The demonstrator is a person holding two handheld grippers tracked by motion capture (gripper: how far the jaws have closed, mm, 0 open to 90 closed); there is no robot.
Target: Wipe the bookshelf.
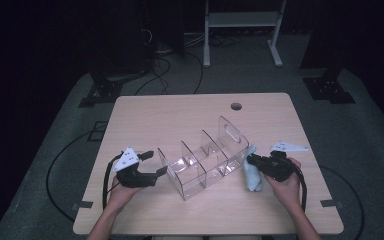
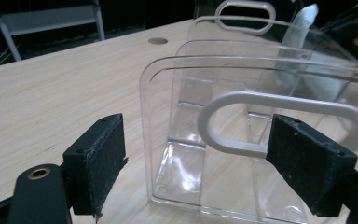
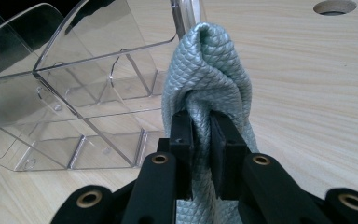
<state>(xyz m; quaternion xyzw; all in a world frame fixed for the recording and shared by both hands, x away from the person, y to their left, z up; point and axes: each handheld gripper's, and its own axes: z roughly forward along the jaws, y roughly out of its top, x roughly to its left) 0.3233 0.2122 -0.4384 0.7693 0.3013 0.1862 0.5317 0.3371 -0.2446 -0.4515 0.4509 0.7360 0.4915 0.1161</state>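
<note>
Cloth (image 3: 205,79), pale blue-green, clenched between the jaws of the right gripper (image 3: 201,140), bunched against the far end wall of the clear divided organizer (image 1: 202,162) on the counter (image 1: 180,115). Left gripper (image 2: 191,161) at the organizer's near end, jaws released and apart, straddling the handle wall without pressing it.

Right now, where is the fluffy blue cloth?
In the high view the blue cloth hangs at the table's right side, pinched in the right gripper, right beside the end wall of the clear plastic organizer.
</note>
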